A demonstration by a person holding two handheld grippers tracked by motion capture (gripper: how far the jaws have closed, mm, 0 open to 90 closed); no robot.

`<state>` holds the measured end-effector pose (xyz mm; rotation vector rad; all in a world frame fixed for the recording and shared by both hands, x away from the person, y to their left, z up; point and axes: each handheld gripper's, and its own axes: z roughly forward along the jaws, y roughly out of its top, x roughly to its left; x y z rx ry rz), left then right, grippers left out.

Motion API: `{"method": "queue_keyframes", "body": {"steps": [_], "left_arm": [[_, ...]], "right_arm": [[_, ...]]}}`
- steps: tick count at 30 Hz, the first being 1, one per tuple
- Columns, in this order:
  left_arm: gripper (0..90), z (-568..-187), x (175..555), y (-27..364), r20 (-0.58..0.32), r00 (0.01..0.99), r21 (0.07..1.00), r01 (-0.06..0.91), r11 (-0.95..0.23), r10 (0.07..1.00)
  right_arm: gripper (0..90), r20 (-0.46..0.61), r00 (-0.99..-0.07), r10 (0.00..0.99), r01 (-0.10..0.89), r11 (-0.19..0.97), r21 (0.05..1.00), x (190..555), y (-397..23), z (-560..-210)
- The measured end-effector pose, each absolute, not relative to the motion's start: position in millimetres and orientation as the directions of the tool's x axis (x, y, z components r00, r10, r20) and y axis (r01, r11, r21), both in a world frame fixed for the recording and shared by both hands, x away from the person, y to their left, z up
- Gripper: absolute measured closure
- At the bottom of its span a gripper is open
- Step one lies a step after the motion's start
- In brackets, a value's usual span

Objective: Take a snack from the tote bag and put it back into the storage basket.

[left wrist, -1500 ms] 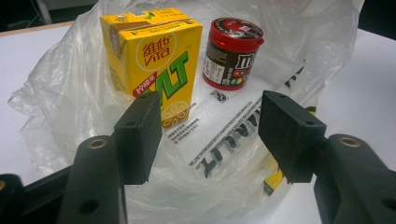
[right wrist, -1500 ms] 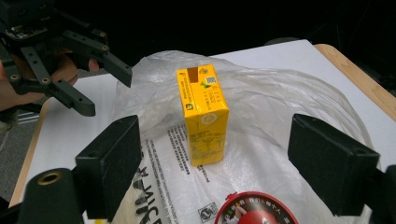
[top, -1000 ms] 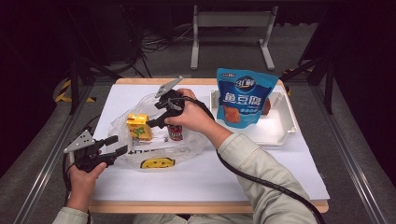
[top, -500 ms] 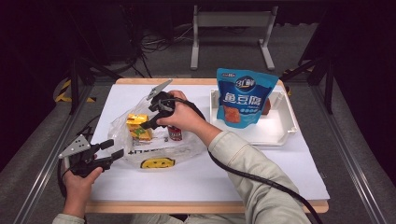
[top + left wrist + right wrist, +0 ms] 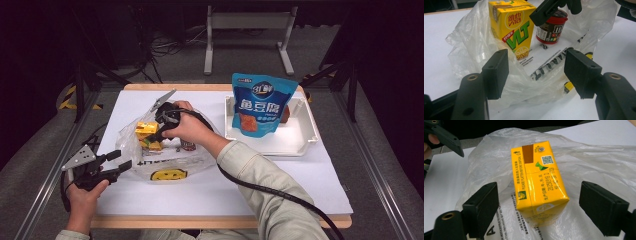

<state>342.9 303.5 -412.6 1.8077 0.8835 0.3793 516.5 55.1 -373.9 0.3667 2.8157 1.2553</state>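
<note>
On the white table point(image 5: 300, 170), the right hand-held gripper point(image 5: 150, 137) hangs released over the yellow juice carton point(image 5: 537, 182) in the plastic bag point(image 5: 165, 160), seemingly about to clamp it, while the left hand-held gripper point(image 5: 117, 162) waits unclenched nearby.

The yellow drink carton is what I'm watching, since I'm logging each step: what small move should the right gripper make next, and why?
Probably ease the right gripper down and close it on the yellow drink carton. Its jaws stand open on either side of the carton without touching it. The carton stands upright in the clear plastic bag beside a red-lidded jar, and the left gripper waits open at the bag's near edge.
</note>
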Motion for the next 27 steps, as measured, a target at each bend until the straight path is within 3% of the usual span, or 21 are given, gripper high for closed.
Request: {"method": "queue_keyframes", "body": {"steps": [24, 27], "left_arm": [[37.0, -413, 344, 304, -0.149, 0.68, 0.904, 0.388, -0.18, 0.718], [36.9, -413, 344, 304, -0.145, 0.684, 0.904, 0.385, -0.184, 0.715]], "right_arm": [[28.9, 0.033, -0.973, 0.228, 0.192, 0.725, 0.661, 521, 83, -385], [39.6, 0.031, -0.977, 0.209, 0.18, 0.748, 0.639, 521, 84, -386]]}}
